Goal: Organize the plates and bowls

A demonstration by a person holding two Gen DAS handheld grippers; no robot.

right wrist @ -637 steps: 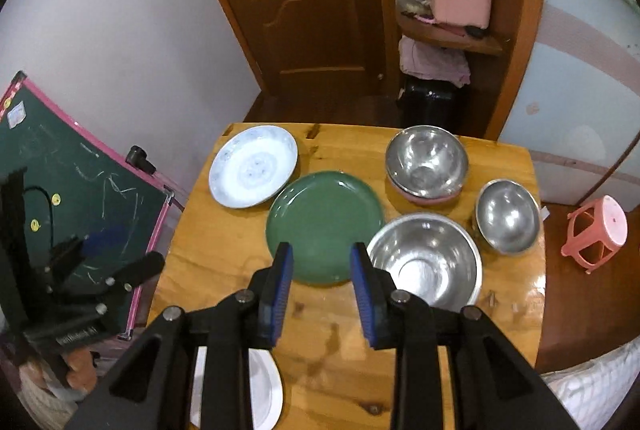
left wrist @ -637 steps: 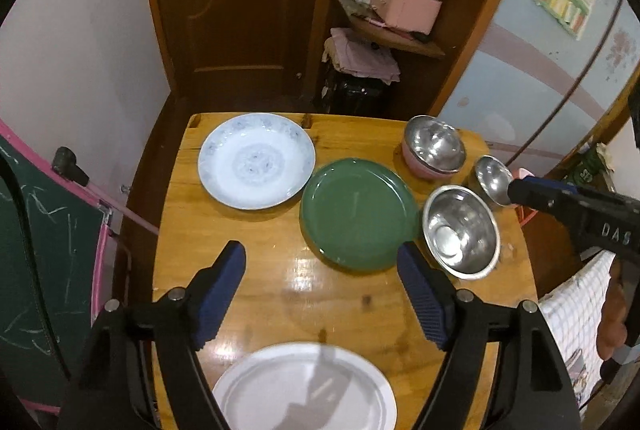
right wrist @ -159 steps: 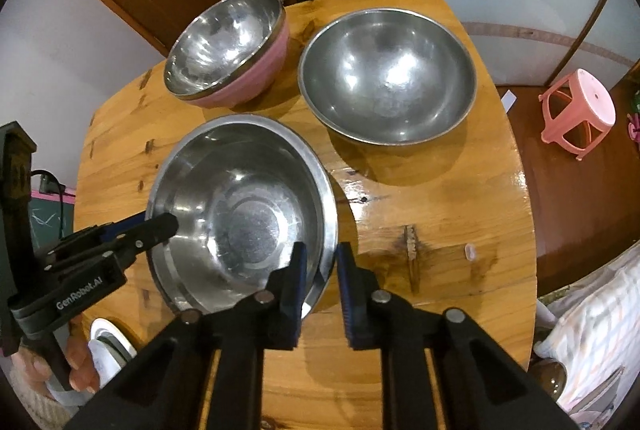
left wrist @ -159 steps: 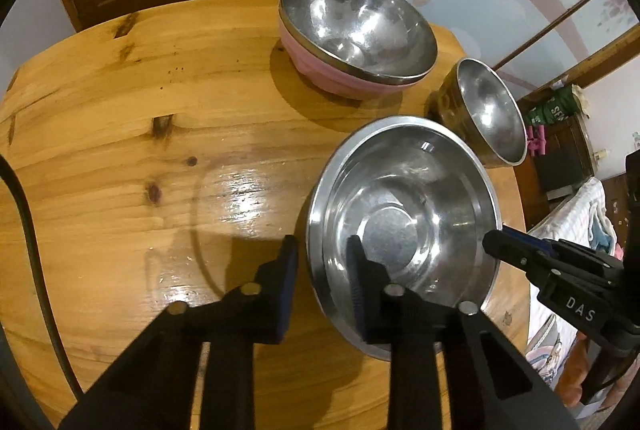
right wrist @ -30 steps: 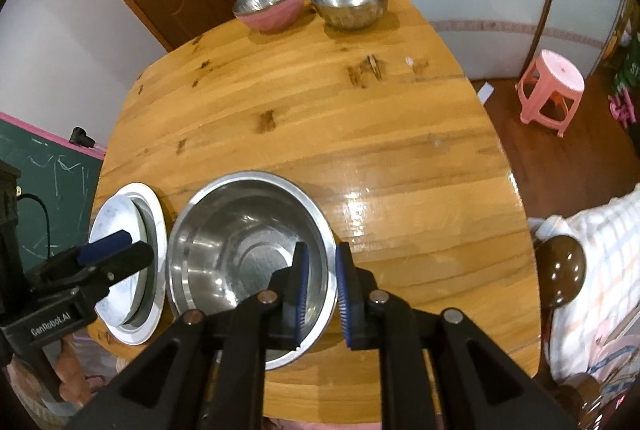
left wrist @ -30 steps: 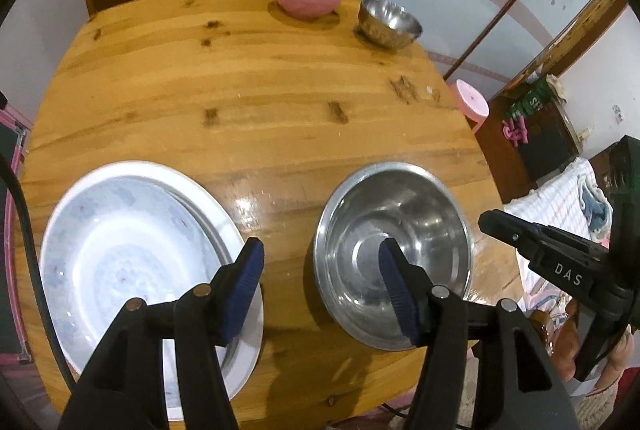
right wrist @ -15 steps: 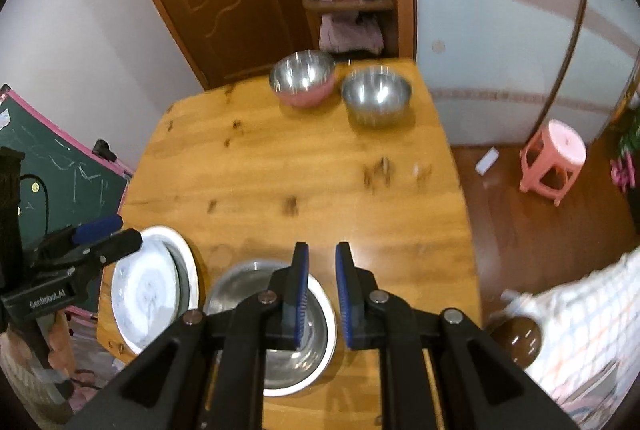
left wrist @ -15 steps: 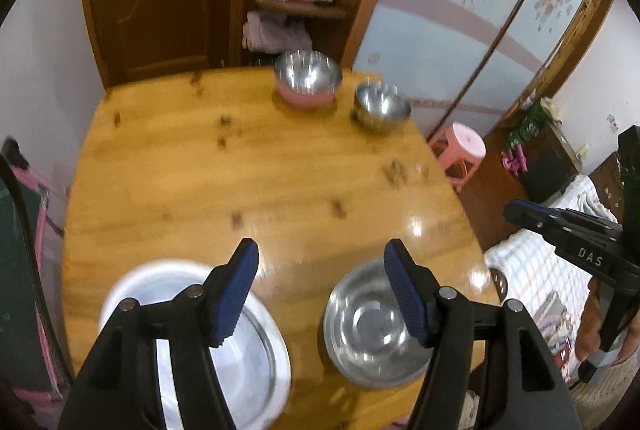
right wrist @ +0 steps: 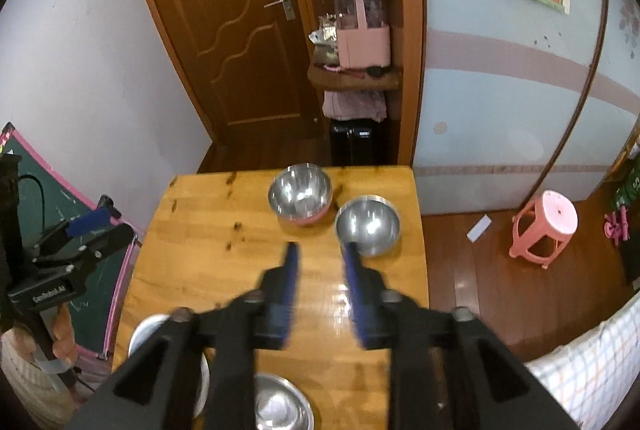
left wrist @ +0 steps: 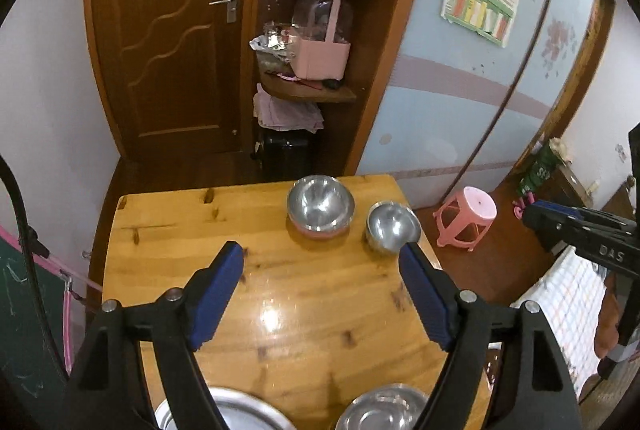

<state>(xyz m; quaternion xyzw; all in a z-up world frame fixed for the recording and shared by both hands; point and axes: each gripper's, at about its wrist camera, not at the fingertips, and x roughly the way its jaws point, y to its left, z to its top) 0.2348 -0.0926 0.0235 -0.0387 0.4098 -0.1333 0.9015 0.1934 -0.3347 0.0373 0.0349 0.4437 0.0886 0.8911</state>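
Left gripper (left wrist: pixel 320 294) and right gripper (right wrist: pixel 318 294): jaws have just been opening, holding nothing. Steel bowl (right wrist: pixel 367 224): probably handling light, rigid, slippery; gripping at rim

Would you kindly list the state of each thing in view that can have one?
Left hand-held gripper: open, jaws just widened, nothing between them.
Right hand-held gripper: open, jaws just parted, empty.
Pink-sided steel bowl: upright, empty, at the table's far edge.
Small plain steel bowl: upright, empty, beside it.
Large steel bowl: upright, set down at the near edge.
Brown wooden door: closed.
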